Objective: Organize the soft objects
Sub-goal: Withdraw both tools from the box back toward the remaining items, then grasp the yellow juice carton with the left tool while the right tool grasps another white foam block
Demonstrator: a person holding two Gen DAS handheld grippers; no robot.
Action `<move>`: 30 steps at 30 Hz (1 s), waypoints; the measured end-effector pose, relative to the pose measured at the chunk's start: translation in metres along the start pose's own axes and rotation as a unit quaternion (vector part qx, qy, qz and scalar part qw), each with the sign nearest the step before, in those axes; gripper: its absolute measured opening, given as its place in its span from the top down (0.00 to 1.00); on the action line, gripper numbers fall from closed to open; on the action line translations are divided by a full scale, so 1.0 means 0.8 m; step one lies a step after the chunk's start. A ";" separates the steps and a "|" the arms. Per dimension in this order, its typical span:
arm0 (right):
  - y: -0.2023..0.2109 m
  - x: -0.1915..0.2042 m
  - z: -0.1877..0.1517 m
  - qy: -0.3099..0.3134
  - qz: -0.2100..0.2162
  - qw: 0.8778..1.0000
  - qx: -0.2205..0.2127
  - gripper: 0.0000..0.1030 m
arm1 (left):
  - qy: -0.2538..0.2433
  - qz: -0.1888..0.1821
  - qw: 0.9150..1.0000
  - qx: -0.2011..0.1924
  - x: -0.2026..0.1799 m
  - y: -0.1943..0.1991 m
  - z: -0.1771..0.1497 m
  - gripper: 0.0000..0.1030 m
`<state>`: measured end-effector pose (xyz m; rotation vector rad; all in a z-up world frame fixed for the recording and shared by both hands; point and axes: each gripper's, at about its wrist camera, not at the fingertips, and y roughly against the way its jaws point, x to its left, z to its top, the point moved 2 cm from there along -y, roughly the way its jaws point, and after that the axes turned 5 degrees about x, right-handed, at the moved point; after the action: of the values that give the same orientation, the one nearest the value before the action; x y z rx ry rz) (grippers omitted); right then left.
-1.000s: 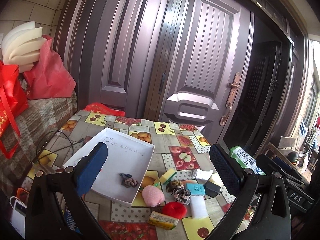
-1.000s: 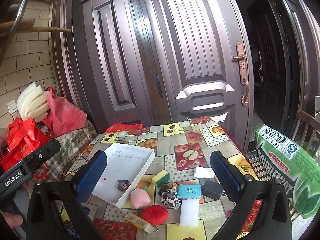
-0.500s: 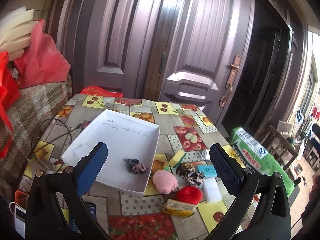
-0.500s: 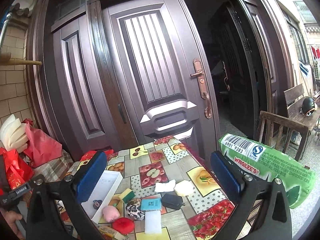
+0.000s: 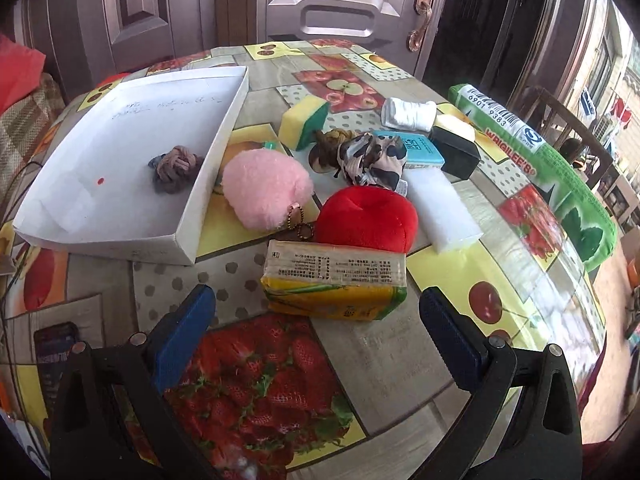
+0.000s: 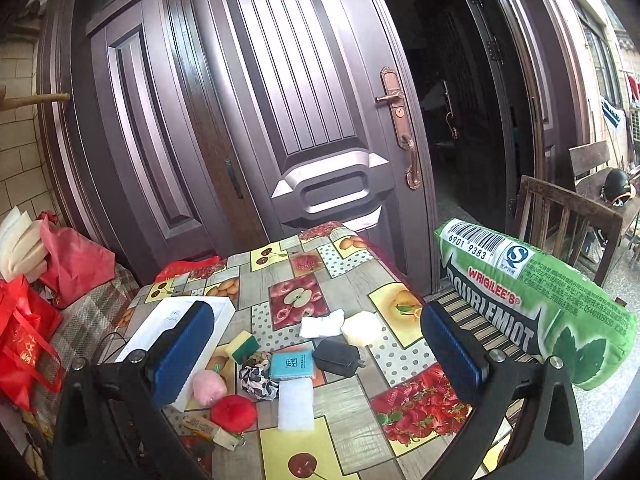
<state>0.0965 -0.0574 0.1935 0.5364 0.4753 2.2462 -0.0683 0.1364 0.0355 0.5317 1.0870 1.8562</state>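
Your left gripper (image 5: 316, 320) hangs with fingers spread wide and empty just short of the yellow tissue pack (image 5: 334, 282), which lies on the table (image 5: 384, 360) touching the red plush apple (image 5: 368, 220). Come down square over the pack's short sides, squeeze gently, then lift it clear into the white box (image 5: 120, 152); your right gripper (image 6: 316, 348), also open and empty, should stay high

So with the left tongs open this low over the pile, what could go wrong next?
1. The left tongs line up with the yellow tissue pack, so they may close on that instead of a plush.
2. The pink pompom and red plush touch; its keychain could snag and drag both.
3. The pompom leans against the white tray; a nudge may shift it.
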 end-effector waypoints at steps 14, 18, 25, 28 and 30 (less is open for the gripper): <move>-0.155 0.014 -0.096 0.106 -0.023 0.975 0.196 0.00 | 0.017 -0.042 0.999 -0.004 0.018 -0.020 0.005 0.30; -0.202 0.031 -0.139 0.135 -0.018 0.958 0.253 0.00 | 0.026 -0.031 0.999 -0.017 0.028 -0.006 0.003 0.30; -0.256 0.055 -0.176 0.167 0.001 0.939 0.300 0.10 | 0.027 0.001 0.999 -0.025 0.037 0.004 0.006 0.30; -0.269 0.058 -0.185 0.175 0.000 0.935 0.310 0.23 | 0.035 0.006 0.999 -0.027 0.043 0.007 0.007 0.30; -0.268 0.055 -0.184 0.172 -0.003 0.937 0.303 0.28 | 0.040 0.008 0.999 -0.029 0.046 0.010 0.009 0.30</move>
<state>0.1212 0.0878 -0.0255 0.4350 1.3722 2.1728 -0.0857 0.1698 0.0433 0.4364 1.0799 1.9319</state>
